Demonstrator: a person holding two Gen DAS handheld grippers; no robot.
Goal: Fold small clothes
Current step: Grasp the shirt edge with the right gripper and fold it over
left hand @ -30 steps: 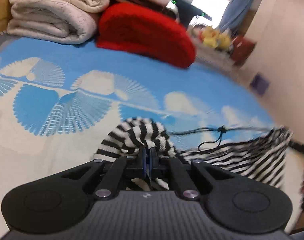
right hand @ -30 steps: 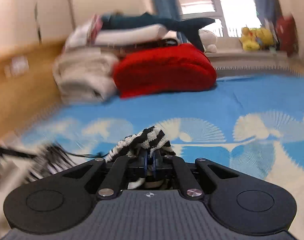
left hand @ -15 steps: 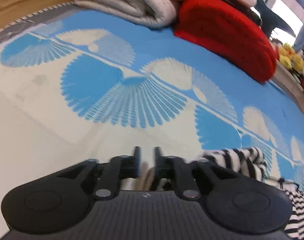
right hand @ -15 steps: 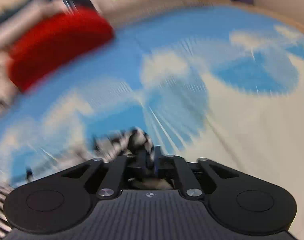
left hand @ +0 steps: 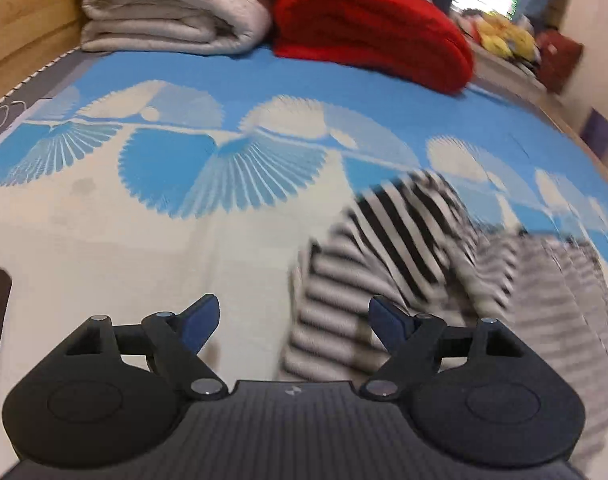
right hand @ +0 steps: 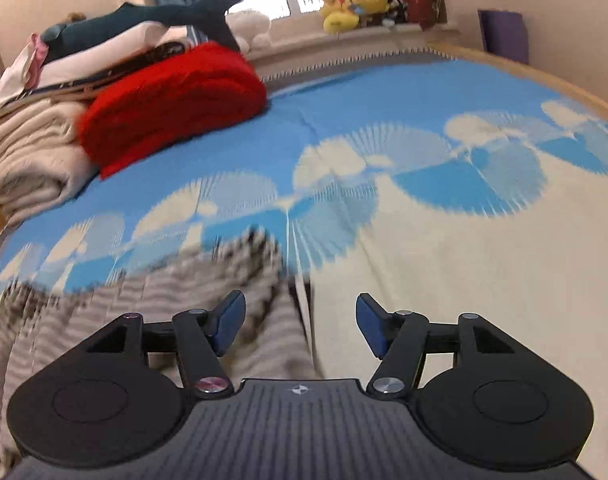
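Covering the bed [left hand: 104, 240], a blue-and-cream spread held the rumpled striped garment [left hand: 383, 248]; both hand-held grippers, left [left hand: 292, 324] and right [right hand: 300, 326], were opening, gripping nothing.

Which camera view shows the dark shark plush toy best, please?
The right wrist view is best: the shark plush toy lies whole on top of the folded bedding pile, with its tail raised before the window. The left wrist view shows at most a dark blurred bit at the top edge.

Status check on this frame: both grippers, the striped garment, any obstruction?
Left gripper and right gripper both opening, pads clear of cloth. Striped garment lying on the bedspread, blurred. Nothing in the way nearby; red blanket sits far back.
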